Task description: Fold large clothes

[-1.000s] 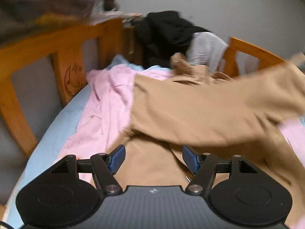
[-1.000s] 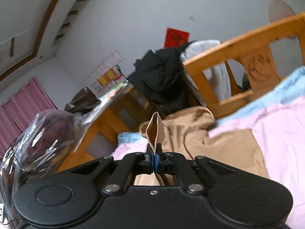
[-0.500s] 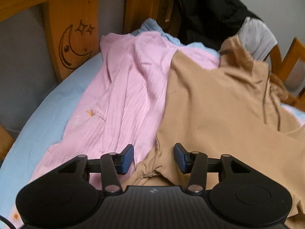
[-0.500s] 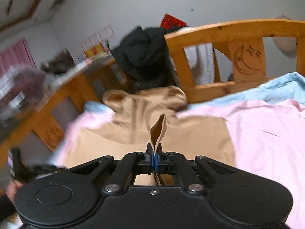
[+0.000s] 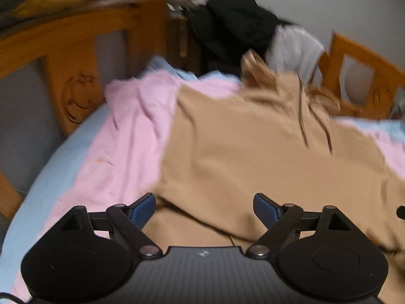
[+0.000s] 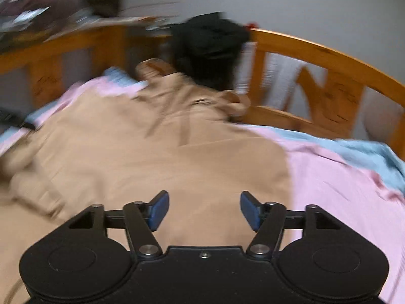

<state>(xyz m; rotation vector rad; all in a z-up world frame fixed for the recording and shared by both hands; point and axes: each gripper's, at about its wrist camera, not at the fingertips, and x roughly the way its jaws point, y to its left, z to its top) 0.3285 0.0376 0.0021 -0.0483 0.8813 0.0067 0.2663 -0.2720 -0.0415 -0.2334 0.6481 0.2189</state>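
A tan hooded sweatshirt (image 5: 253,152) lies spread on the bed, its hood toward the headboard; it also shows in the right wrist view (image 6: 152,157). A sleeve is folded across its body. My left gripper (image 5: 203,209) is open and empty just above the sweatshirt's near part. My right gripper (image 6: 203,209) is open and empty above the sweatshirt's right side. Both views are blurred by motion.
A pink garment (image 5: 126,136) lies under the sweatshirt on a light blue sheet (image 5: 50,172); it also shows at the right (image 6: 341,182). A wooden bed frame (image 6: 316,50) surrounds the bed. Black clothing (image 5: 235,25) and a grey garment (image 5: 293,48) hang at the corner.
My right gripper has let go of the tan fabric and opened. The left gripper has opened wider and pulled back. The sleeve now lies flat on the sweatshirt.
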